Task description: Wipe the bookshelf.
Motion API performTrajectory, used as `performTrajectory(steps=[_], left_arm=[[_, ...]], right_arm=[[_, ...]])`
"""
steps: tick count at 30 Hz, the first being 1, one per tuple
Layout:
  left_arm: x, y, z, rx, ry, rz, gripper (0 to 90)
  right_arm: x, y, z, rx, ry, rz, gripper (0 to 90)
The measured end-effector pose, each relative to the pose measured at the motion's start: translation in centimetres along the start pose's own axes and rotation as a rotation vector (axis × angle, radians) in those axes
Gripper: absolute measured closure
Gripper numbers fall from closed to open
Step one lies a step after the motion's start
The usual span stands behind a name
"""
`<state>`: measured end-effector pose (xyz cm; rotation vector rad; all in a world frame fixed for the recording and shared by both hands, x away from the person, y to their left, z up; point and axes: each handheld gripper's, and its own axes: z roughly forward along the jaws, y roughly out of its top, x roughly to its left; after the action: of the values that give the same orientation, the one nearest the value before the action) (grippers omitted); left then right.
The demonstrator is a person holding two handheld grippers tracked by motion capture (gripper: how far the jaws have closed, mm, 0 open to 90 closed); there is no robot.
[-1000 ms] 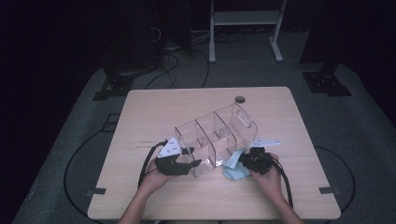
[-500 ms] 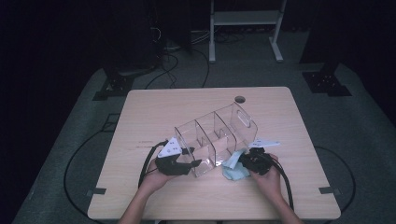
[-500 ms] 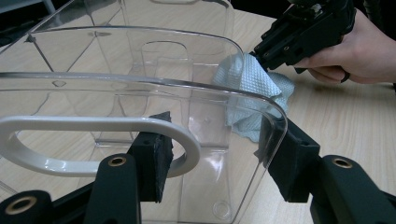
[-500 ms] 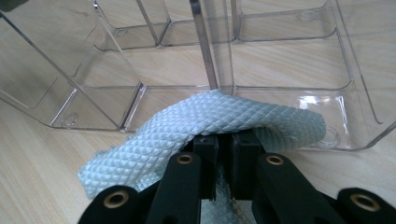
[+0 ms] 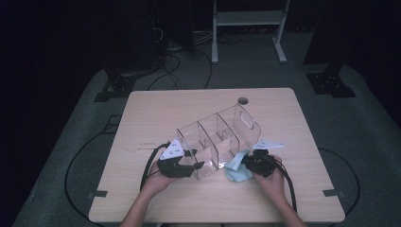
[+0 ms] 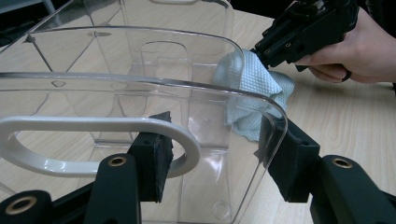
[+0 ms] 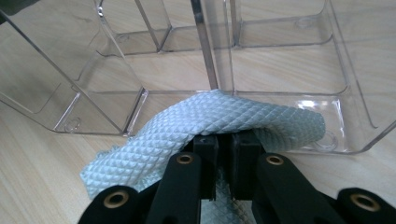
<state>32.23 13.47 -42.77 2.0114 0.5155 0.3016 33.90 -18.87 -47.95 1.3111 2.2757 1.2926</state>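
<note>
A: Organizer first: where do you have it?
B: It lies tipped on its side near the middle of the table, its clear compartments open toward your right hand, the handle end toward your left.
A: And your left tongs?
B: You've closed them on the near end wall of that clear organizer. In the left gripper view one pad sits inside the wall by the white handle and the other presses the outside of the plastic. I judge that grip is there to brace the box so it won't slide while you rub it.
A: What about your right tongs?
B: Pressed together on the cloth, a pale blue one with a quilted weave. It is bunched over the tips so the fabric, not the black pads, meets the plastic.
A: Where is that cloth now?
B: Touching the organizer's bottom edge at the near right, just beside the compartment wall, partly resting on the table. In the high view your right tongs sit just right of the box and your left tongs at its near left corner.
A: Next move?
B: Probably wipe along that panel; keep your left grip firm, since thin clear plastic may skid or flex.
</note>
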Motion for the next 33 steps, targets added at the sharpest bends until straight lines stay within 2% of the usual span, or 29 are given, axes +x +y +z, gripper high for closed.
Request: performTrajectory(steps=[2, 6, 7, 10, 13, 14, 15, 18, 21, 23, 24, 25, 26, 28, 30, 33], left_arm=[[0.0, 0.0, 0.0, 0.0, 0.0, 0.001, 45.6], [0.0, 0.0, 0.0, -0.001, -0.001, 0.002, 45.5], [0.0, 0.0, 0.1, -0.001, -0.002, 0.001, 45.6], [0.0, 0.0, 0.1, 0.0, -0.002, 0.001, 45.6], [0.0, 0.0, 0.1, 0.001, -0.002, 0.002, 45.5], [0.0, 0.0, 0.1, 0.001, -0.002, 0.002, 45.6], [0.0, 0.0, 0.1, 0.001, -0.002, 0.002, 45.6], [0.0, 0.0, 0.1, 0.0, -0.002, 0.003, 45.5], [0.0, 0.0, 0.1, 0.0, -0.002, 0.003, 45.5], [0.0, 0.0, 0.1, 0.001, -0.003, 0.004, 45.5], [0.0, 0.0, 0.1, 0.001, -0.003, 0.004, 45.5], [0.0, 0.0, 0.1, 0.001, -0.003, 0.004, 45.5], [0.0, 0.0, 0.1, 0.001, -0.002, 0.003, 45.5], [0.0, 0.0, 0.0, 0.002, -0.002, 0.004, 45.5], [0.0, 0.0, 0.1, 0.001, -0.001, 0.004, 45.5], [0.0, 0.0, 0.1, 0.001, -0.002, 0.004, 45.5]], right_arm=[[0.3, 0.4, -0.4, -0.022, -0.009, -0.011, 83.2], [0.9, 1.8, -2.1, -0.107, -0.014, -0.04, 83.2], [0.9, 1.9, -2.2, -0.11, -0.012, -0.039, 83.2], [0.6, 1.3, -1.6, -0.086, -0.008, -0.032, 83.2], [0.0, 0.0, 0.0, 0.008, -0.006, -0.01, 83.1], [0.0, -0.1, 0.2, 0.018, -0.004, -0.002, 83.2], [0.0, 0.0, 0.1, 0.011, -0.004, -0.004, 83.2], [0.7, 1.1, -1.2, -0.056, -0.019, -0.034, 83.2], [1.0, 2.0, -2.5, -0.124, -0.005, -0.039, 83.2], [1.0, 1.9, -2.4, -0.118, -0.009, -0.046, 83.2], [0.7, 1.3, -1.6, -0.077, -0.011, -0.038, 83.1], [0.7, 1.3, -1.6, -0.077, -0.011, -0.038, 83.1], [0.2, 0.4, -0.5, -0.016, -0.011, -0.03, 83.2], [0.1, 0.1, -0.1, 0.003, -0.01, -0.022, 83.2], [0.2, 0.2, -0.2, -0.002, -0.014, -0.028, 83.1], [0.6, 1.2, -1.3, -0.054, -0.012, -0.041, 83.2]])
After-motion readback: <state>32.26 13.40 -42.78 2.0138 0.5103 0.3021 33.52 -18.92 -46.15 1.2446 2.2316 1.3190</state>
